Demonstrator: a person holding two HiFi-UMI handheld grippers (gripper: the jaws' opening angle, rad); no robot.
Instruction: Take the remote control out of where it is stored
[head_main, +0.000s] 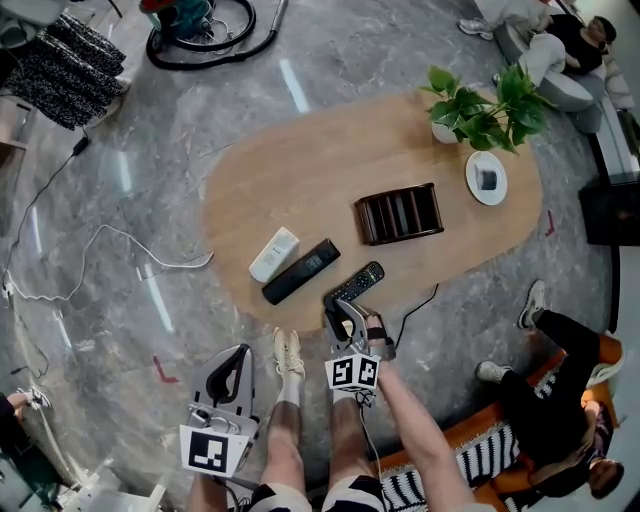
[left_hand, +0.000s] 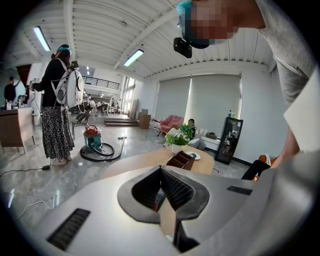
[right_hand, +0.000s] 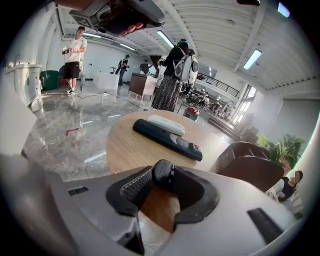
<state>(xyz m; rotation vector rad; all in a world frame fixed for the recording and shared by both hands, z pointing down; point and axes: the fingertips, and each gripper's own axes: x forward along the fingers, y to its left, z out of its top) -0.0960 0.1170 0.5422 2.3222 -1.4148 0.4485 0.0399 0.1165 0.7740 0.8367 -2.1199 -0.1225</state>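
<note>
A black remote with buttons (head_main: 360, 280) lies on the oval wooden table (head_main: 300, 180) near its front edge. My right gripper (head_main: 338, 300) is shut on its near end; in the right gripper view the remote's rounded end (right_hand: 162, 176) sits between the two pads. The dark brown slotted holder (head_main: 399, 213) stands empty behind it, to the right. A long black remote (head_main: 300, 271) and a white remote (head_main: 274, 254) lie side by side to the left. My left gripper (head_main: 240, 352) hangs off the table over the floor, its jaw tips together with nothing held.
A potted plant (head_main: 480, 105) and a white plate (head_main: 486, 178) stand at the table's far right. A vacuum cleaner with its hose (head_main: 200, 30) sits on the floor beyond, and a white cable (head_main: 130, 245) trails at the left. A person (head_main: 560, 400) sits on an orange seat at the right.
</note>
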